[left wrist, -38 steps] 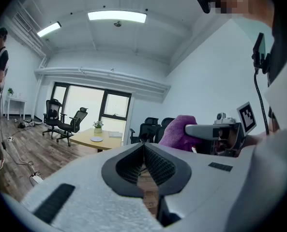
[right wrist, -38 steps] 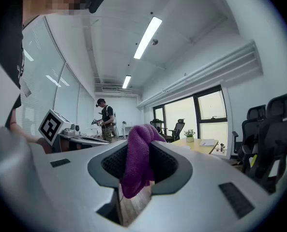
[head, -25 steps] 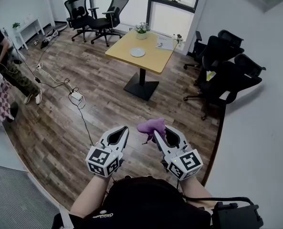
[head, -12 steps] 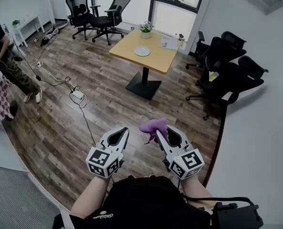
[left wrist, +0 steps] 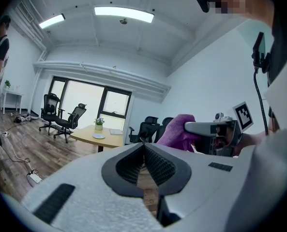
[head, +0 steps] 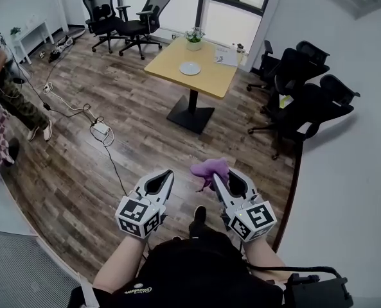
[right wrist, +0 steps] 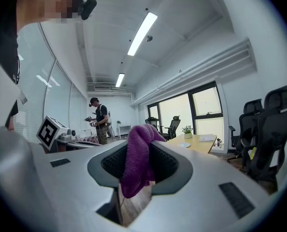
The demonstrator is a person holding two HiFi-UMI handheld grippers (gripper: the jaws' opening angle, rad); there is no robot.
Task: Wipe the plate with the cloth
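Note:
A purple cloth [head: 209, 169] is clamped in my right gripper [head: 223, 178], its bunch sticking out past the tips; the right gripper view shows the cloth [right wrist: 139, 159] hanging between the shut jaws. My left gripper [head: 165, 176] is held beside it, shut with nothing in it. A small white plate [head: 190, 68] lies on a yellow wooden table [head: 206, 80] far ahead across the room. The plate [left wrist: 98, 136] also shows small in the left gripper view, and the plate [right wrist: 184, 145] in the right gripper view. Both grippers are held near my body, well away from the table.
Black office chairs [head: 302, 88] stand right of the table and more chairs [head: 123, 15] behind it. A potted plant [head: 194, 38] and papers [head: 226, 57] sit on the table. Cables and a power strip [head: 101, 128] lie on the wood floor. A person [head: 7, 82] stands at left.
The view has shifted slightly; the table sits a little nearer and the grippers hold the same pose. A shoe now shows below, between the grippers.

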